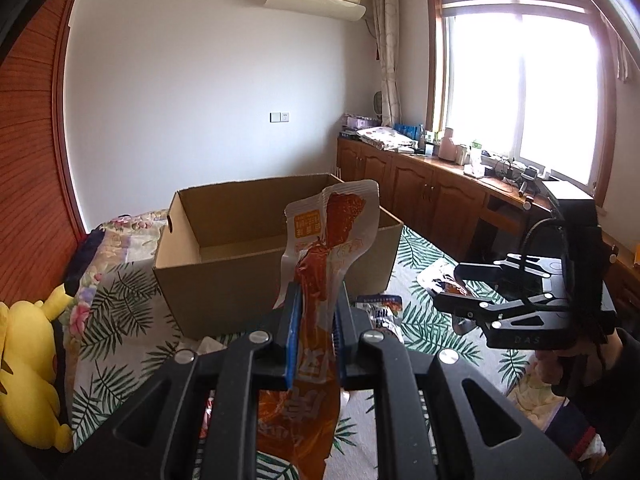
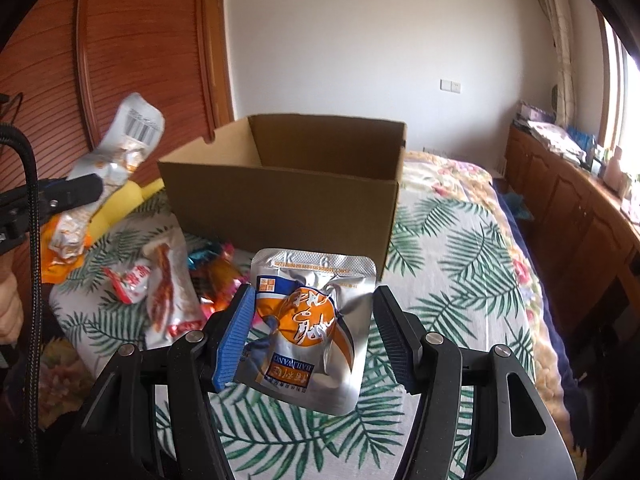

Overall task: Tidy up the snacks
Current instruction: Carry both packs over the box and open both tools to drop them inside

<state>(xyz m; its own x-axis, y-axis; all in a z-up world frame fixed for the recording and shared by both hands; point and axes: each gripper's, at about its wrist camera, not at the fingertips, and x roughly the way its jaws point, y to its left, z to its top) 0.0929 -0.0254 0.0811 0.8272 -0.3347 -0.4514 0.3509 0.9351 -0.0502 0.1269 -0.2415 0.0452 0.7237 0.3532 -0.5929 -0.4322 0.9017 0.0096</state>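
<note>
My left gripper point(image 1: 316, 300) is shut on an orange and white snack packet point(image 1: 340, 216), which stands upright between the blue pads in front of the open cardboard box point(image 1: 240, 276). In the right wrist view the same packet point(image 2: 128, 140) shows its barcode side, left of the box point(image 2: 280, 208), and it is lifted above the bed. My right gripper point(image 2: 312, 320) holds a silver pouch with an orange circle point(image 2: 316, 268) between its fingers, off the bedspread and just in front of the box. The box looks empty inside.
A pile of loose snack packets point(image 2: 168, 292) lies on the leaf-patterned bedspread point(image 2: 460, 260), left of the box. Another blue and silver packet point(image 1: 380, 312) lies by the box. A yellow plush toy point(image 1: 28, 360) sits at the bed's left. Wooden cabinets point(image 1: 420, 196) line the window wall.
</note>
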